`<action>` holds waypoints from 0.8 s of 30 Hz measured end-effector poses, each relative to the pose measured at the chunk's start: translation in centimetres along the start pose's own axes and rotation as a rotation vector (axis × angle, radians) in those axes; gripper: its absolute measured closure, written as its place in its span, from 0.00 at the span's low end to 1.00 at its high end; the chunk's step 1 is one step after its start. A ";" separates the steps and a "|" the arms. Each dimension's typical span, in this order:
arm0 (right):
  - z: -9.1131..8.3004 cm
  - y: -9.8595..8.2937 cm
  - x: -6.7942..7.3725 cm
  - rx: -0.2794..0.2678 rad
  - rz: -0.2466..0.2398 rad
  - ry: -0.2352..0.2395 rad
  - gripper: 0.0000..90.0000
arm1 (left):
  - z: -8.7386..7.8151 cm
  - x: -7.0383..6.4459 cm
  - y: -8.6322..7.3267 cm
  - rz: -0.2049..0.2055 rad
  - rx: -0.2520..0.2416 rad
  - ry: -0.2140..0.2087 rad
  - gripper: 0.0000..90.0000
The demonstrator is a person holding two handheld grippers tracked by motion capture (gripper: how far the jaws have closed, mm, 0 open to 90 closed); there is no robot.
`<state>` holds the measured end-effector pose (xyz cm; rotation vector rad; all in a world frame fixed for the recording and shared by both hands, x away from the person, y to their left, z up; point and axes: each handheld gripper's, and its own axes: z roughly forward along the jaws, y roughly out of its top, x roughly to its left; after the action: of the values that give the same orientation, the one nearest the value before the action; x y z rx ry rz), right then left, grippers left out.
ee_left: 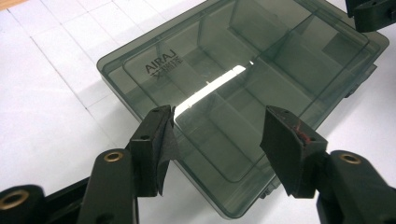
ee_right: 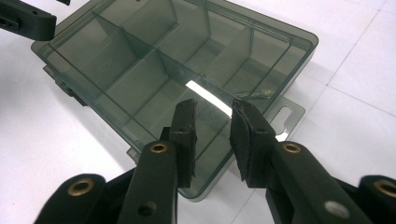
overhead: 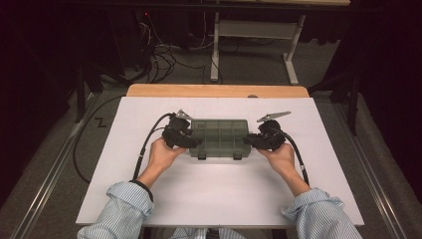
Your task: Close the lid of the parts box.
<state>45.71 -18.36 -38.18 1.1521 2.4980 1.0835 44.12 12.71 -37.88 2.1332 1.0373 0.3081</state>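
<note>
Smoky compartment box (overhead: 219, 137) lid shut, flat mid-table on white board (overhead: 124, 174). Left gripper (ee_left: 217, 135) at its left end, jaws spread wide, gripping nothing. Right gripper (ee_right: 212, 135) at right end, jaws parted by a narrow gap, also holding nothing. 2 latches (overhead: 202, 155) on near edge. Nothing blocking either end. Cables (overhead: 149, 142) trail back along forearms.

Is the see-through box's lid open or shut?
Shut. The lid lies flat over the box, its printed lettering on top, and the dividers show through it. Both latches sit down at the front edge.
</note>
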 end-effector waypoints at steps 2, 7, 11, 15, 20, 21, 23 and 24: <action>0.0 0.0 0.0 -0.002 -0.002 -0.001 0.80 | -0.3 0.0 0.0 0.003 -0.009 0.021 0.46; -0.3 0.0 -0.1 -0.002 -0.002 -0.002 0.78 | -1.0 -0.1 -0.2 -0.010 -0.041 0.037 0.45; -0.7 0.0 -0.1 -0.014 -0.003 -0.006 0.77 | -1.4 0.1 -0.4 -0.022 -0.062 0.044 0.45; -1.0 0.0 -0.2 -0.022 0.001 -0.004 0.76 | -1.9 0.2 -0.6 -0.023 -0.074 0.048 0.45; -1.4 -0.2 -0.1 -0.036 0.001 -0.003 0.74 | -2.4 0.0 -1.1 -0.025 -0.105 0.051 0.45; -1.5 -0.2 -0.1 -0.038 0.000 -0.004 0.74 | -2.5 -0.1 -1.2 -0.026 -0.107 0.052 0.45; -1.6 -0.3 0.0 -0.036 -0.005 -0.008 0.74 | -2.7 -0.2 -1.4 -0.013 -0.105 0.061 0.45; -1.7 -0.2 0.1 -0.041 -0.011 -0.011 0.74 | -2.8 -0.2 -1.4 -0.009 -0.107 0.062 0.45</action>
<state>44.78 -19.35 -37.11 1.1285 2.4593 1.1170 41.76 14.55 -36.87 2.0338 1.0422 0.4188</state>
